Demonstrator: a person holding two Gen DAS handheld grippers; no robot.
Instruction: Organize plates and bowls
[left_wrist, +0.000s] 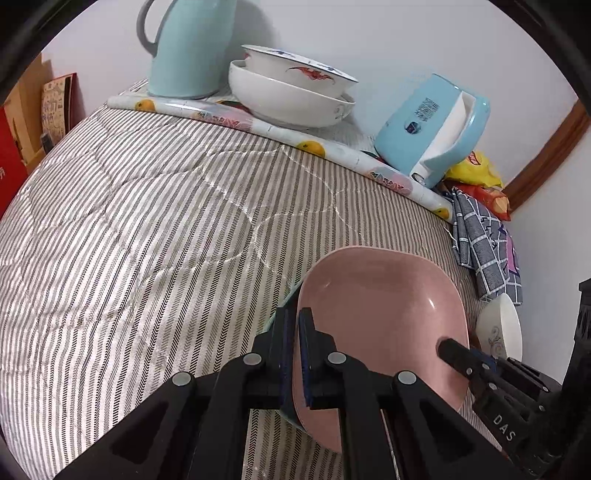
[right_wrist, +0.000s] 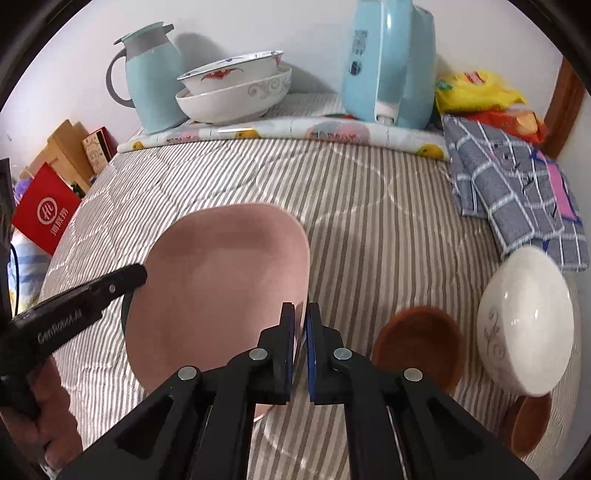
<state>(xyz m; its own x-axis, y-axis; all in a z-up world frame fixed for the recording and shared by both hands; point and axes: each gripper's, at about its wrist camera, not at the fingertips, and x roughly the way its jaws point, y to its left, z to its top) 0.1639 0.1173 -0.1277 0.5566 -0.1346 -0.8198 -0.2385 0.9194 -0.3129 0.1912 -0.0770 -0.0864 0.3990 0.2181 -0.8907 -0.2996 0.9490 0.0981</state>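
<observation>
Left gripper (left_wrist: 298, 354) and right gripper (right_wrist: 300, 350): you clamp opposite rims of pink plate (right_wrist: 221, 288), keeping it level over bed (left_wrist: 129, 221).

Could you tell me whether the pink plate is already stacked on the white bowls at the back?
No, the pink plate is apart from the stacked white bowls.

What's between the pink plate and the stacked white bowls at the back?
In both wrist views, only bare striped cloth lies between the pink plate and the stacked white bowls, then the fruit-print mat's edge under the bowls.
</observation>
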